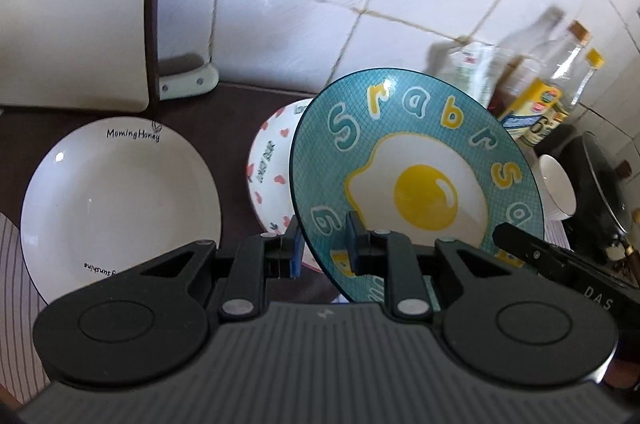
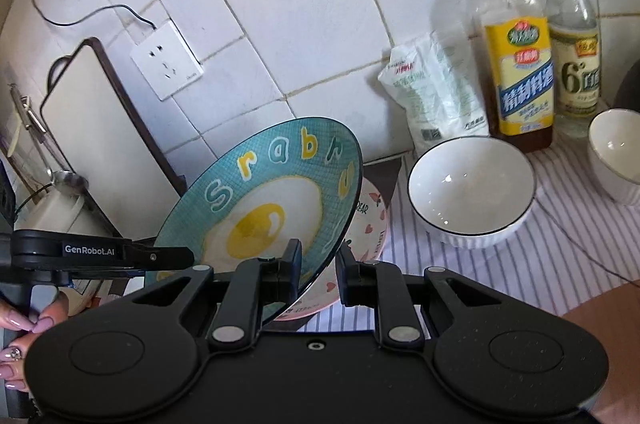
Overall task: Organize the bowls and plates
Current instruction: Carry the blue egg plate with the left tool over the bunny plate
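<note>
the teal fried-egg plate is lifted off the counter and tilted steeply, its printed face turned towards both cameras; both grippers pinch its lower rim; the left gripper has its blue-padded fingers closed on the rim, one finger on the face and one behind it; the right gripper clamps the opposite side of the rim the same way, one finger in front of the plate and one behind; in the left wrist view the tip of the right gripper shows at the plate's right edge, and in the right wrist view the left gripper reaches in from the left, with a hand on its handle; behind and below the held plate lies a white plate with red hearts, partly hidden by it, on the dark counter; further left a white plate lettered "morning honey" rests flat, its near edge over a striped cloth; in the right wrist view a white bowl with a dark rim sits on the striped cloth, well right of the held plate; a second white bowl stands near the right edge; two condiment bottles and a white bag stand against the tiled wall; a cutting board leans on the wall at the left, beside a wall socket
</note>
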Action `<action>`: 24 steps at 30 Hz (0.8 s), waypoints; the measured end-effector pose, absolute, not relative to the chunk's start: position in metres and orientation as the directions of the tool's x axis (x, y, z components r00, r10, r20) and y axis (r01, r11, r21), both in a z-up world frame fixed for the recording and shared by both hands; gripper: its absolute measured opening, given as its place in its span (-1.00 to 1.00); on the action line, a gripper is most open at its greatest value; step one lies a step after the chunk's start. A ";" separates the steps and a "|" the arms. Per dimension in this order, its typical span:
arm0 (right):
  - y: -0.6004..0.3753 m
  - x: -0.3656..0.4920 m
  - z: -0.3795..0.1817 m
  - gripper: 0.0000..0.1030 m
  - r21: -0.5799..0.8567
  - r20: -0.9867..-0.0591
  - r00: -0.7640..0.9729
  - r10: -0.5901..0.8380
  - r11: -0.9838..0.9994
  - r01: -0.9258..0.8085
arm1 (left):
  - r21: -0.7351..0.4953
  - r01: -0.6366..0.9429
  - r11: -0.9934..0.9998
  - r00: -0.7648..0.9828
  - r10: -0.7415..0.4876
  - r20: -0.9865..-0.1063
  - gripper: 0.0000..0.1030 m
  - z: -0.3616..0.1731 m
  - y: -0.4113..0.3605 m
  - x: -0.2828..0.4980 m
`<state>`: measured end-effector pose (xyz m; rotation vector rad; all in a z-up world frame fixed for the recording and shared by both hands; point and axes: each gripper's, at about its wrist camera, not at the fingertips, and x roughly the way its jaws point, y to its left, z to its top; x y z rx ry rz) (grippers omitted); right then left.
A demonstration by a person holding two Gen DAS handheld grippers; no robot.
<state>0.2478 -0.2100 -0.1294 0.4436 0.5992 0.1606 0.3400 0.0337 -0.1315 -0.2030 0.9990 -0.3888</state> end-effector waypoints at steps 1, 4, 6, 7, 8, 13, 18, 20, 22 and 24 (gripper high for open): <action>-0.210 0.251 -0.132 -0.56 0.458 -0.509 0.817 0.272 0.889 -0.011 | -0.339 0.226 0.913 0.481 -0.407 -0.776 -0.63 -0.133 0.035 0.343; -0.205 0.261 -0.136 -0.56 0.454 -0.521 0.809 0.272 0.891 -0.007 | -0.339 0.209 0.917 0.480 -0.398 -0.782 -0.63 -0.138 0.038 0.353; -0.203 0.267 -0.140 -0.56 0.451 -0.535 0.798 0.275 0.892 -0.005 | -0.333 0.204 0.920 0.476 -0.391 -0.788 -0.63 -0.141 0.040 0.358; -0.203 0.270 -0.142 -0.56 0.452 -0.543 0.792 0.279 0.892 -0.004 | -0.332 0.200 0.922 0.471 -0.387 -0.793 -0.63 -0.144 0.040 0.360; -0.202 0.273 -0.145 -0.56 0.452 -0.549 0.787 0.281 0.892 -0.003 | -0.329 0.198 0.923 0.465 -0.384 -0.797 -0.63 -0.146 0.041 0.362; -0.202 0.283 -0.159 -0.56 0.461 -0.592 0.754 0.285 0.887 0.027 | -0.314 0.202 0.928 0.433 -0.372 -0.821 -0.63 -0.158 0.037 0.373; -0.197 0.285 -0.169 -0.57 0.450 -0.639 0.723 0.264 0.890 0.073 | -0.297 0.187 0.937 0.416 -0.349 -0.840 -0.63 -0.167 0.030 0.374; -0.196 0.285 -0.172 -0.57 0.459 -0.643 0.717 0.270 0.885 0.079 | -0.293 0.178 0.939 0.415 -0.342 -0.843 -0.63 -0.170 0.030 0.373; -0.196 0.287 -0.174 -0.57 0.459 -0.651 0.709 0.272 0.885 0.082 | -0.288 0.168 0.943 0.404 -0.333 -0.852 -0.63 -0.172 0.029 0.372; -0.195 0.290 -0.176 -0.57 0.453 -0.665 0.697 0.269 0.887 0.089 | -0.280 0.161 0.946 0.399 -0.322 -0.859 -0.63 -0.174 0.027 0.373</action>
